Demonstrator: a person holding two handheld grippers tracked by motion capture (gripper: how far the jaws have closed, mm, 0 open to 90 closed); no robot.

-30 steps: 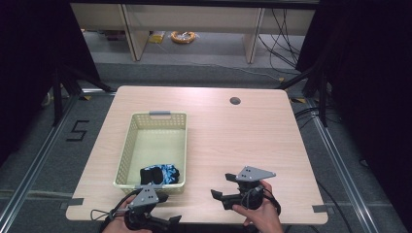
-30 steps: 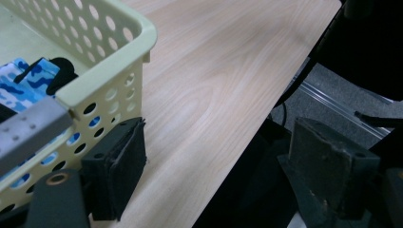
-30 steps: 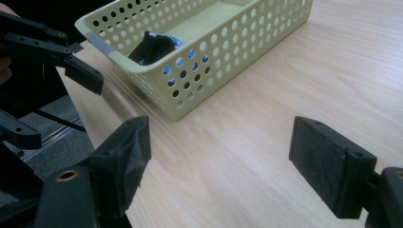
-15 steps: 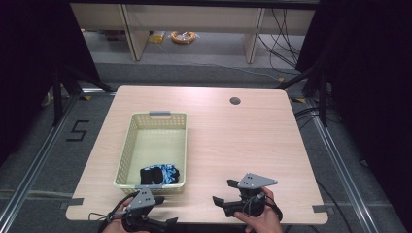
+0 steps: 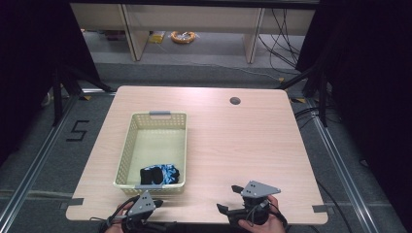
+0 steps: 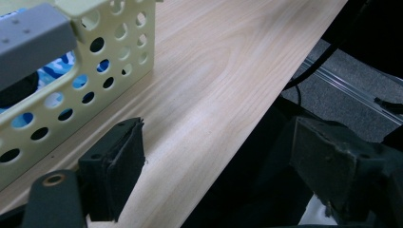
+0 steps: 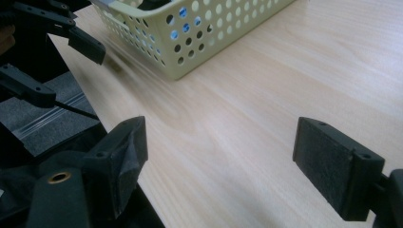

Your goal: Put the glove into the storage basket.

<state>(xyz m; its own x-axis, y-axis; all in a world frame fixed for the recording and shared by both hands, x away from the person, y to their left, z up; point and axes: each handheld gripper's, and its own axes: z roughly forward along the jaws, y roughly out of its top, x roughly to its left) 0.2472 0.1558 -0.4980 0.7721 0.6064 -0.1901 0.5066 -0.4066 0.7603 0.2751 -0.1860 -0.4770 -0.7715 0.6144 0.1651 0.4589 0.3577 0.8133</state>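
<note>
In the near end of the basket (image 5: 154, 148), against its front wall, lies a bundle of cloth (image 5: 160, 174), black with a blue patterned patch; likely a sock or glove, too small to tell. Its long axis runs left-right, parallel to the table's near edge. Through the wall holes in the left gripper view the blue pattern shows (image 6: 52, 66).

Left gripper (image 5: 138, 213) sits at the near table edge, just in front of the basket's front wall, so the cloth lies straight ahead and slightly up over the rim. Jaws spread wide, nothing between them; one jaw over the wood, the other off the edge. Right gripper (image 5: 235, 201) is off to the right, near the same edge, pointing left toward the basket; jaws also wide apart and empty. Left is the nearer hand. Judgement: any pick would need to clear the rim from above.

Table (image 5: 243, 145) is pale wood grain, bare apart from the basket, with a round cable hole (image 5: 235, 101) far right. Around it: grey carpet, a floor mark "5" (image 5: 77, 131), dark curtains, shelving behind.
</note>
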